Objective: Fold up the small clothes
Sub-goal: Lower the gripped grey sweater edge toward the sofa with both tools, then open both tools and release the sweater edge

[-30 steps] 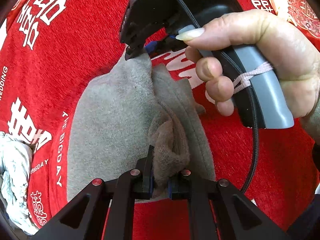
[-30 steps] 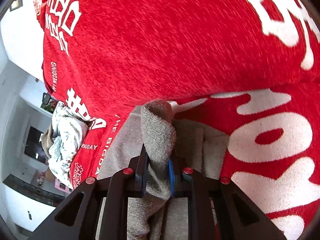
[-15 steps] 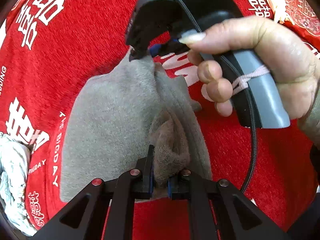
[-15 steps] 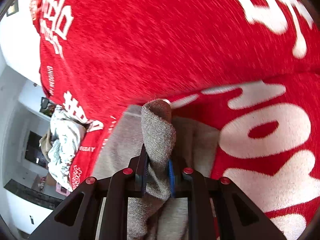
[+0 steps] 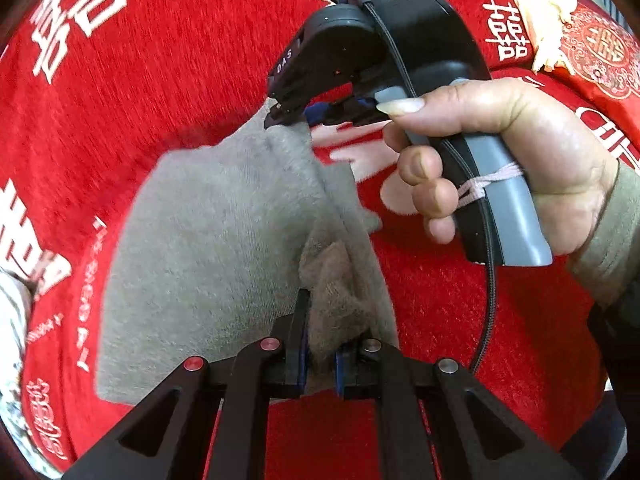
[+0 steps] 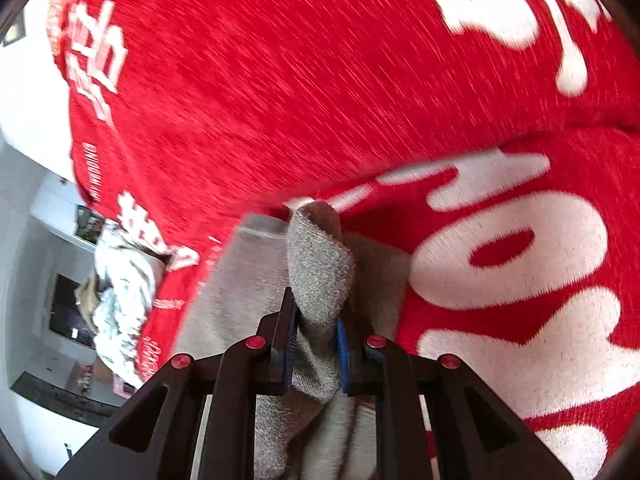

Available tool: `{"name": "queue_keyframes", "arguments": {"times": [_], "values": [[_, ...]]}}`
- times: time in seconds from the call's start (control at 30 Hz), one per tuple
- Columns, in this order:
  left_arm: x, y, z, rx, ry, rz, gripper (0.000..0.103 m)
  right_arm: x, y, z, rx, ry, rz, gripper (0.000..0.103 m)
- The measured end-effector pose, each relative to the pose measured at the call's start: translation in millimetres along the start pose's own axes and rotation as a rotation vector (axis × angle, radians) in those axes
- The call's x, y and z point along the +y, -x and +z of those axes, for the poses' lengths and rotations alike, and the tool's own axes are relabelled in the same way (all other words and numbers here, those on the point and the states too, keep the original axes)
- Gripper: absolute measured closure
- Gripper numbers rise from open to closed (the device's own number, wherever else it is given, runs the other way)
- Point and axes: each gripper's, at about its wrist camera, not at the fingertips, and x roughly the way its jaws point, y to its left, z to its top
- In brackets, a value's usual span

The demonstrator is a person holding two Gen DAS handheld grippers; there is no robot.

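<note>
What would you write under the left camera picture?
Two grippers, left gripper and right gripper, pinch a grey garment.

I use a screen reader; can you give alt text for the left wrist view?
The left gripper pinches a bunched edge of a grey garment on a red blanket, while the right gripper, in a person's hand, grips its far corner.

Bright, even light; strong fisheye bending with dark corners; motion blur smears the right view.
</note>
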Motion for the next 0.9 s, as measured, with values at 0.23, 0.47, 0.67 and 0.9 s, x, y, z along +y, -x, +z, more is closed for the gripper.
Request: {"name": "queue_keyframes", "arguments": {"times": [0.23,0.47,0.67,0.9], "values": [[8,4,-2,-0.019,0.020,-0.053,0.060,-6,-6,-5,0.002,-0.026,-0.040,0.077],[21,29,-5,-0.107,0.056,-0.071,0.010,6,23,-8,-0.056,-0.027,-0.133,0.034],[46,47,-12,-0.142,0.094,-0.089,0.010,47,55,-23,-0.136,0.043,-0.021,0.032],[102,38,-20,-0.113,0.218,-0.063,0.010,74,11,-47,-0.024,0.091,0.047,0.023]]}}
